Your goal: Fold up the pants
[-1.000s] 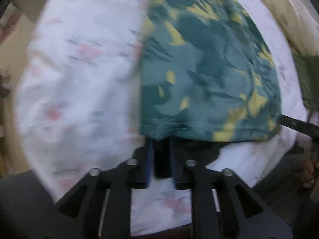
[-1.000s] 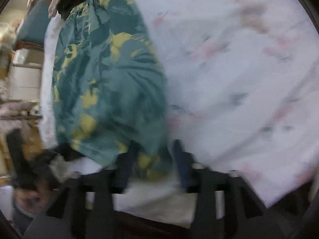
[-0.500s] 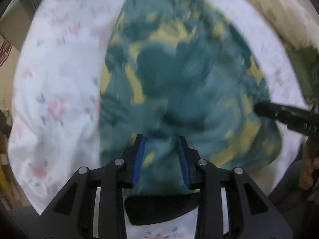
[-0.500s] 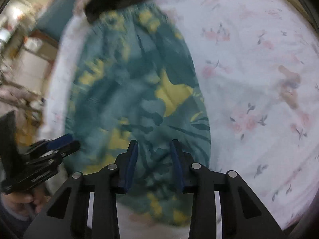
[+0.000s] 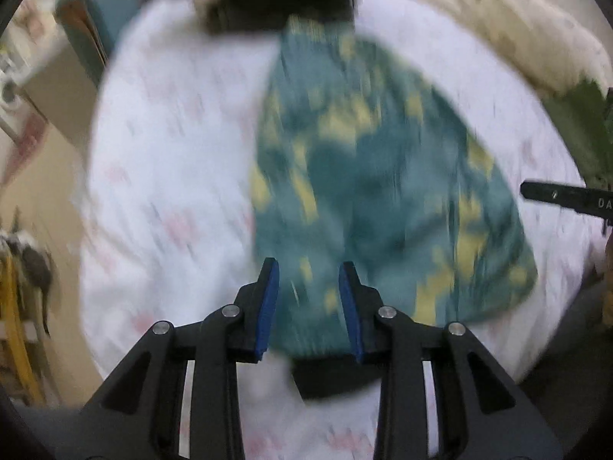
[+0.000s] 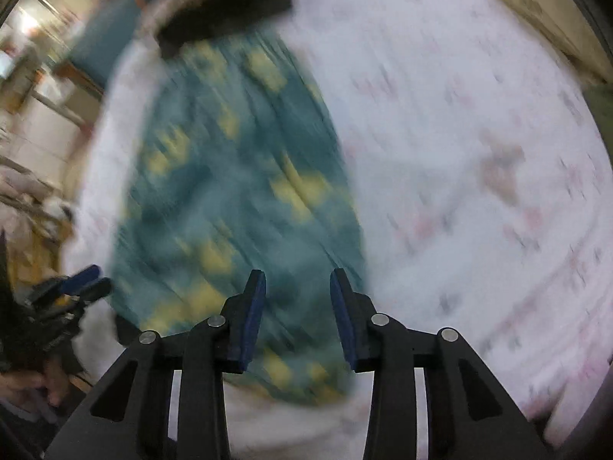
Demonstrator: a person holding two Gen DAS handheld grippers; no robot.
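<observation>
The left gripper (image 5: 308,280) has its jaws apart, above the near edge of the green and yellow pants (image 5: 383,191), which lie on the white flowered sheet (image 5: 172,191), centre right of the frame.

Pants (image 5: 383,191) teal, yellow blotches; bedsheet (image 5: 172,176) white, faint pink floral print.

Bedroom: floral bedsheet (image 5: 164,176), clutter.
</observation>
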